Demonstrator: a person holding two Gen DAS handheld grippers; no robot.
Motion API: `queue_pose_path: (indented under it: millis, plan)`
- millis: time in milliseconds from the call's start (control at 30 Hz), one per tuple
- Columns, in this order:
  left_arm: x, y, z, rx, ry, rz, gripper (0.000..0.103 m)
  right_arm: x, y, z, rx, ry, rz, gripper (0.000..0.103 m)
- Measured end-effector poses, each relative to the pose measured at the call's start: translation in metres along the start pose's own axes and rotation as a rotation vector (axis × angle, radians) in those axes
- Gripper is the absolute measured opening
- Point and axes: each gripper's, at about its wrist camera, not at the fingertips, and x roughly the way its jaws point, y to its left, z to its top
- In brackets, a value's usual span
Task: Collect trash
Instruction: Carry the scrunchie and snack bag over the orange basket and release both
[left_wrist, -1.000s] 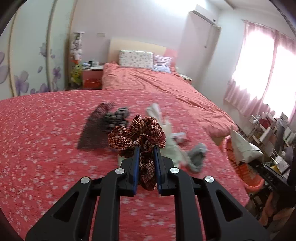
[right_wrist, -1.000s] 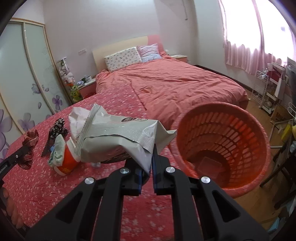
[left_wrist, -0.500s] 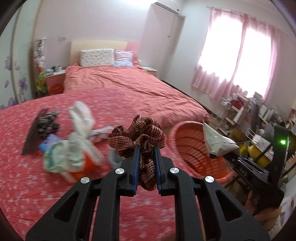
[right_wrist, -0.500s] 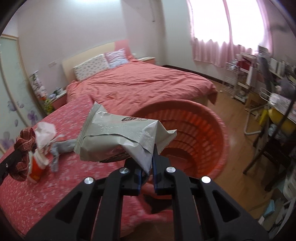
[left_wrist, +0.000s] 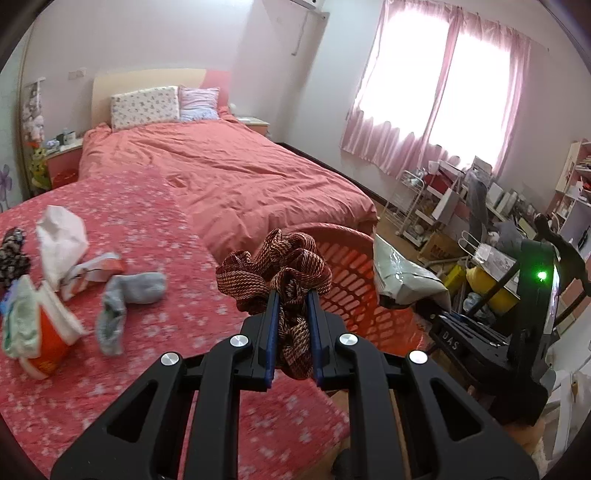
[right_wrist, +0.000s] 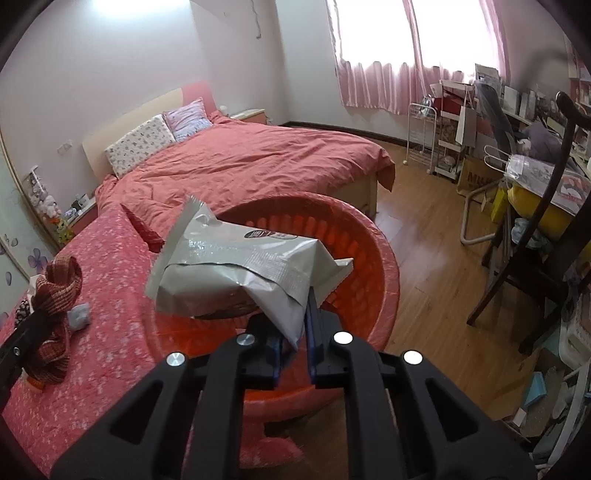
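Note:
My left gripper (left_wrist: 291, 299) is shut on a red-brown woven scrunchie (left_wrist: 275, 271) and holds it over the bed's edge, beside the orange basket (left_wrist: 351, 269). My right gripper (right_wrist: 295, 306) is shut on a silver snack bag (right_wrist: 243, 273) and holds it above the open basket (right_wrist: 384, 258). The bag also shows in the left wrist view (left_wrist: 402, 273), and the scrunchie in the right wrist view (right_wrist: 55, 295). On the flowered bedspread (left_wrist: 147, 339) lie a grey sock (left_wrist: 125, 299), a white crumpled bag (left_wrist: 61, 240) and an orange-and-white wrapper (left_wrist: 37, 332).
A second bed with a plain red cover (left_wrist: 229, 177) lies behind. Wood floor (right_wrist: 436, 258), a white wire rack (right_wrist: 424, 136), a dark chair (right_wrist: 546, 236) and cluttered shelves stand to the right. A dark patterned cloth (left_wrist: 11, 251) lies at the far left.
Both grippers have swung right towards the basket. The snack bag now hangs over the basket's opening. The scrunchie has moved from above the trash pile to the bed's edge.

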Motion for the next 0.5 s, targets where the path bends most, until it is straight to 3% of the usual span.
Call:
queue_pose_path:
  millis: [267, 400, 500]
  plan:
    - [0.036, -0.022, 0.001, 0.025, 0.055, -0.028, 0.015, 0.026, -0.009, 0.011, -0.006, 0.037, -0.009, 0.017]
    - [0.047, -0.028, 0.0, 0.039, 0.074, -0.03, 0.015, 0.031, -0.009, 0.015, -0.025, 0.039, -0.002, 0.036]
    - [0.052, -0.027, -0.001, 0.037, 0.09, -0.033, 0.016, 0.032, -0.007, 0.014, -0.046, 0.033, 0.009, 0.042]
